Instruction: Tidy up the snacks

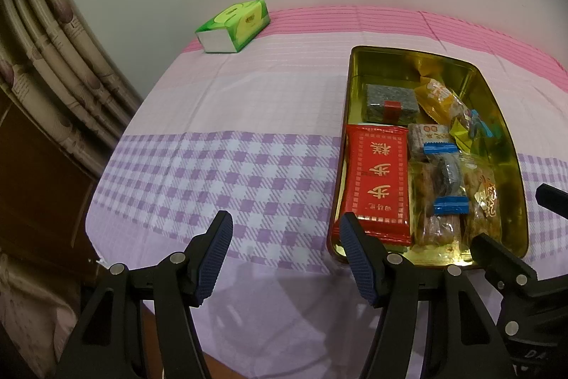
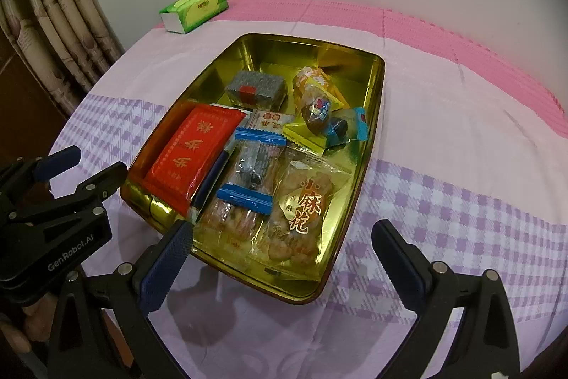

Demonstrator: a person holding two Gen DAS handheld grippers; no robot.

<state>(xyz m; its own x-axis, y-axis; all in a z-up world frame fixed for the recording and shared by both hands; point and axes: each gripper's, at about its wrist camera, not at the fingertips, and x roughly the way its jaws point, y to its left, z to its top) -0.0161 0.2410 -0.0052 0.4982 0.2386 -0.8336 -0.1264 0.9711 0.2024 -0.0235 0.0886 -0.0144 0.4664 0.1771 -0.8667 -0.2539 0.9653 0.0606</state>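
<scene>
Fingers [image 2: 170,251] apart; left gripper [image 2: 87,169] marked GenRobot.AI.

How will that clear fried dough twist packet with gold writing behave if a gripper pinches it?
The fried dough twist packet in the gold tin looks like thin glossy film, so it will probably crinkle and could slip. Its lumpy pieces seem brittle; a hard squeeze may crush them. It likely weighs little, so it should lift easily.

gold tin [image 2: 372,116], red packet [image 2: 191,151], purple-checked cloth [image 1: 213,173]
</scene>
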